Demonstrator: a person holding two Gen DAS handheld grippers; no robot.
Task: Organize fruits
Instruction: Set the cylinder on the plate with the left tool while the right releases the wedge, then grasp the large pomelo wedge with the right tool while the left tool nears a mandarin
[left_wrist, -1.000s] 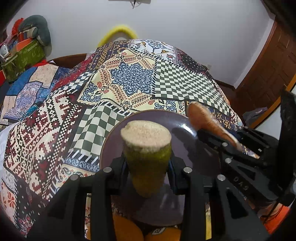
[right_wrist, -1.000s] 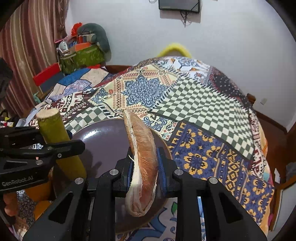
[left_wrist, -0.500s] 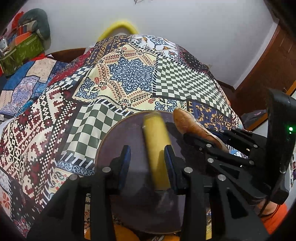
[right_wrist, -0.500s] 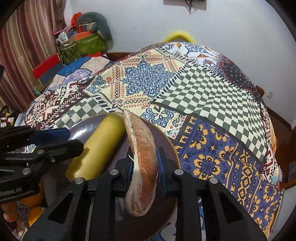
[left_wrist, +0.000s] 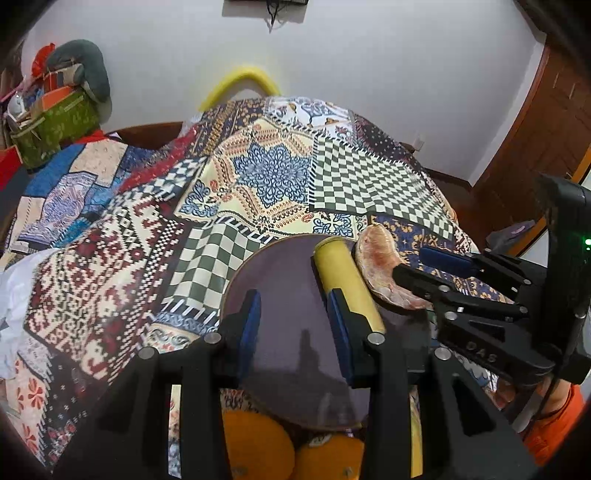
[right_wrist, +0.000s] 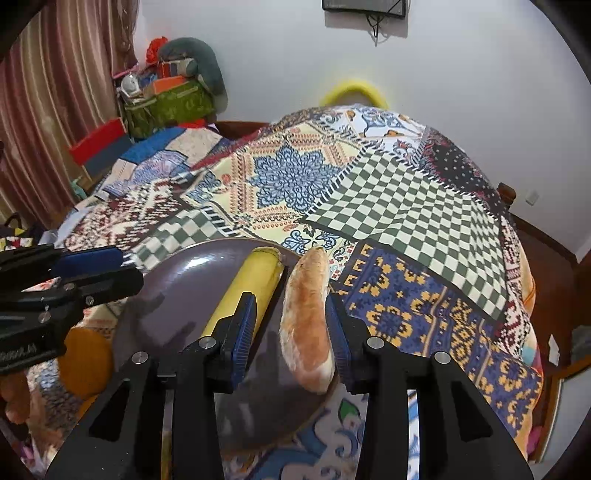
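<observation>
Right gripper (right_wrist: 291, 325) open; fruits on plate (right_wrist: 177, 269)

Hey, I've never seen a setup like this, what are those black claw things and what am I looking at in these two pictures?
Those are hand-held grippers, one in each of a person's hands, each with a camera looking along its fingers. One picture is from the left gripper, the other from the right gripper. On a patchwork bedspread sits a purple plate holding a yellow-green cylinder and a pinkish fruit wedge. Oranges lie beside it. The left holds nothing. The right's jaws have just been opening; the wedge sits between them, released.
</observation>
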